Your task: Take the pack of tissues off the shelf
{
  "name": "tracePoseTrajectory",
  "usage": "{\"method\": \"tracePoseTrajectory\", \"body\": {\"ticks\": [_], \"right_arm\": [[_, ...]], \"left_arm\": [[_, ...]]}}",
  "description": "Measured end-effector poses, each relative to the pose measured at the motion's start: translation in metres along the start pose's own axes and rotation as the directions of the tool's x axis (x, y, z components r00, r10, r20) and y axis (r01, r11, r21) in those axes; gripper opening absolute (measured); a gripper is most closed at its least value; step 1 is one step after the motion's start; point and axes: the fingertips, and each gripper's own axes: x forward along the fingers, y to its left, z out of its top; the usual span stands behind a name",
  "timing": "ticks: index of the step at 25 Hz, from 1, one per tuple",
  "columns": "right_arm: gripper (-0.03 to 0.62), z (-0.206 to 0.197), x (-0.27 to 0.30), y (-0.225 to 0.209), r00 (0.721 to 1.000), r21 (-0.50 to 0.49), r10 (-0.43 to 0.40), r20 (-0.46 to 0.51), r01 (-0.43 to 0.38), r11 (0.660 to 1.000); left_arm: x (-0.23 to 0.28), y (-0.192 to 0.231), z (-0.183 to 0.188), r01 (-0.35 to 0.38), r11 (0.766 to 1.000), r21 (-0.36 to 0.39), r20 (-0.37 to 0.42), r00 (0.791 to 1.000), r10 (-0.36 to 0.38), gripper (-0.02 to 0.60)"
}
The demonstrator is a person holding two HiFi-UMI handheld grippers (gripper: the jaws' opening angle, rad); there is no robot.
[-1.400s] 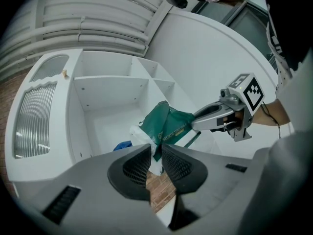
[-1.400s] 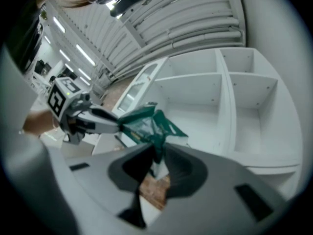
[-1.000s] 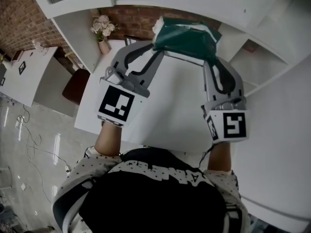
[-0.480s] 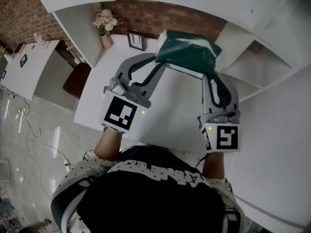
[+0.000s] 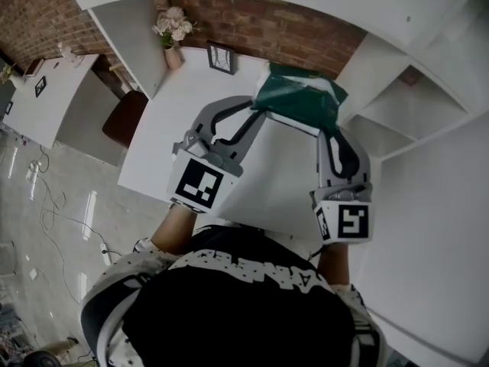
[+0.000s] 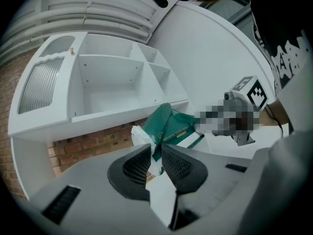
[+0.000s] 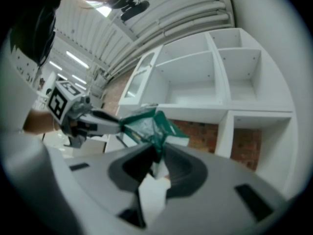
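Lower than before, the pack of tissues (image 5: 299, 102) is hanging clear of the shelf (image 5: 412, 21) above the counter (image 5: 187, 102), left tongs (image 5: 256, 107) and right tongs (image 5: 330, 126) each pinching one end, sharing its weight.

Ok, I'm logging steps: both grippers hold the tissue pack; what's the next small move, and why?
Probably lower the pack of tissues onto the white table: left gripper and right gripper each pinch an end, and it hangs clear of the shelf.

head camera overhead, others close, sharing shelf (image 6: 107, 82)
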Motion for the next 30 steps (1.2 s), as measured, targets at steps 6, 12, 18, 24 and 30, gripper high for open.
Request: {"method": "tracePoseTrajectory", "body": {"ticks": [6, 12, 18, 24, 30], "right_arm": [[0.094, -0.014, -0.005, 0.005, 1.0, 0.008, 0.001, -0.029, -0.001, 1.0], [0.094, -0.014, -0.007, 0.004, 0.999, 0.007, -0.006, -0.036, 0.006, 1.0], [0.092, -0.015, -0.008, 0.003, 0.999, 0.015, -0.012, -0.053, 0.013, 1.0], [0.092, -0.015, -0.009, 0.003, 0.998, 0.021, -0.021, -0.052, 0.022, 1.0], [0.092, -0.013, -0.01, 0.003, 0.998, 0.014, -0.028, -0.049, 0.028, 0.999]], "left_arm": [[-0.001, -0.008, -0.014, 0.005, 1.0, -0.031, -0.01, 1.0, -0.005, 0.094], [-0.001, -0.01, -0.014, 0.007, 0.999, -0.04, -0.008, 1.0, -0.007, 0.094], [0.0, -0.011, -0.013, 0.012, 0.999, -0.038, -0.007, 1.0, -0.013, 0.094], [-0.001, -0.012, -0.011, 0.014, 1.0, -0.028, 0.001, 1.0, -0.014, 0.094], [-0.002, -0.012, -0.009, 0.017, 1.0, -0.027, 0.008, 1.0, -0.017, 0.094]]}}
